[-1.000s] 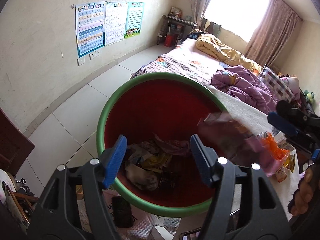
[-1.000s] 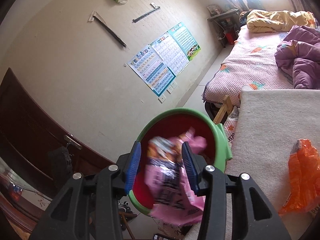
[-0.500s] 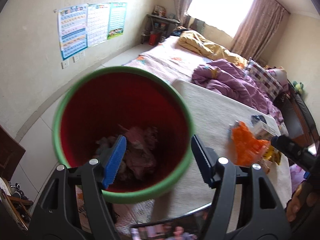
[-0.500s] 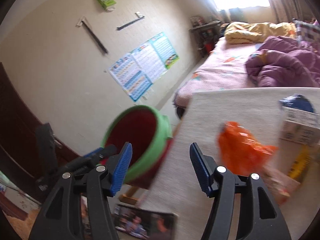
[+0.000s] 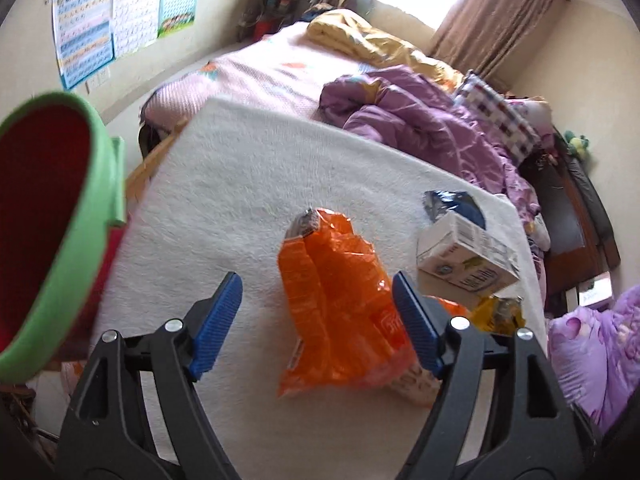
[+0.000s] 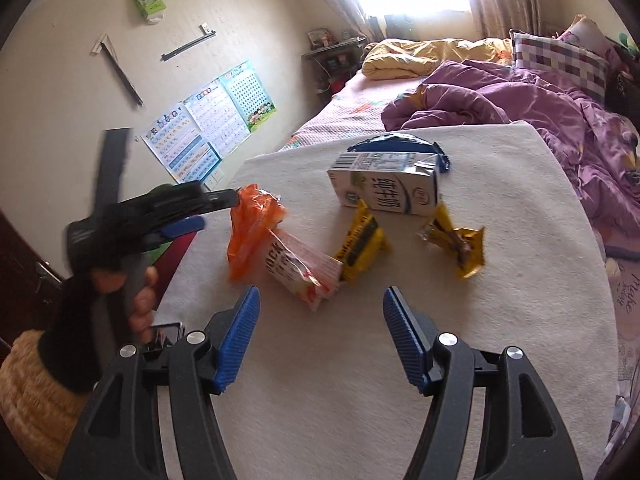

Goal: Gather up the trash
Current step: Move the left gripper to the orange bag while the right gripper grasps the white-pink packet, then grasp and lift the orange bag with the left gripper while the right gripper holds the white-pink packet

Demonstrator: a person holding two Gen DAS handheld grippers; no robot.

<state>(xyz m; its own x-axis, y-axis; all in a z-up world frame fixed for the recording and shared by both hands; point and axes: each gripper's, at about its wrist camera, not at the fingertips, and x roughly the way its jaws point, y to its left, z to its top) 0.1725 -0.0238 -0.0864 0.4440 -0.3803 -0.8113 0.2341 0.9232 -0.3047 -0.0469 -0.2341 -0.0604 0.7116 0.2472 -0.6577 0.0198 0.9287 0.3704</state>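
Trash lies on a white-covered table (image 5: 240,184). My left gripper (image 5: 318,326) is open, its jaws on either side of an orange snack bag (image 5: 332,304), which also shows in the right wrist view (image 6: 252,228). A white milk carton (image 6: 384,190) lies over a dark blue bag (image 6: 400,142). A pink-and-white packet (image 6: 304,276) and two yellow wrappers (image 6: 362,244) (image 6: 456,246) lie in front of my right gripper (image 6: 320,338), which is open and empty. The red bin with a green rim (image 5: 52,216) stands off the table's left edge.
A bed with purple and yellow quilts (image 5: 420,112) runs behind the table. Posters (image 6: 208,120) hang on the left wall. The hand holding the left gripper (image 6: 132,240) shows at the left of the right wrist view.
The right gripper let go of the pink bag into the bin and swung back over the table. The left gripper swung from over the bin to the orange bag.
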